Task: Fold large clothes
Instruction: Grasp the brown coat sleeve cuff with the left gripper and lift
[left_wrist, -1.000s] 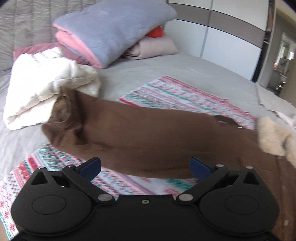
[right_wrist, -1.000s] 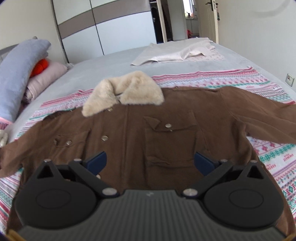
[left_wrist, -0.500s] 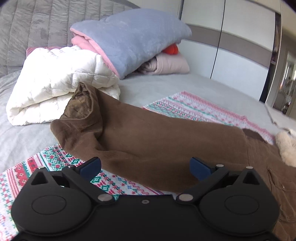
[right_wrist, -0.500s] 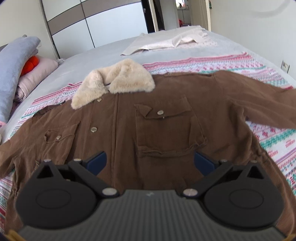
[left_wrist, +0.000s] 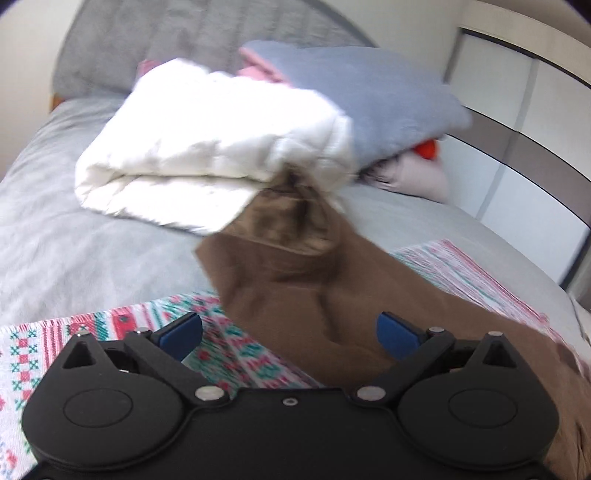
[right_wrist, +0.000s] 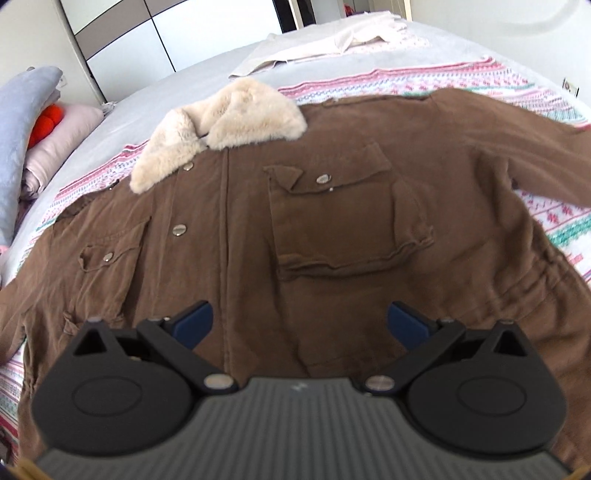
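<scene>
A brown jacket (right_wrist: 332, 229) with a cream fur collar (right_wrist: 221, 122) lies spread front-up on a patterned blanket (right_wrist: 561, 221) on the bed. My right gripper (right_wrist: 299, 325) is open and empty over the jacket's lower front, below the chest pocket (right_wrist: 343, 221). In the left wrist view one sleeve (left_wrist: 317, 288) runs away from me, and its cuff (left_wrist: 291, 218) rests against a white quilted bundle (left_wrist: 207, 166). My left gripper (left_wrist: 288, 336) is open and empty just above the sleeve.
A blue-grey folded blanket (left_wrist: 369, 107) with pink and orange items sits behind the white bundle, near the grey headboard (left_wrist: 184, 40). A beige garment (right_wrist: 332, 40) lies at the far side of the bed. Wardrobe doors (right_wrist: 122, 40) stand beyond.
My left gripper has swung left along the sleeve toward its cuff and the white bundle. My right gripper has moved closer over the jacket's front. Both stay open.
</scene>
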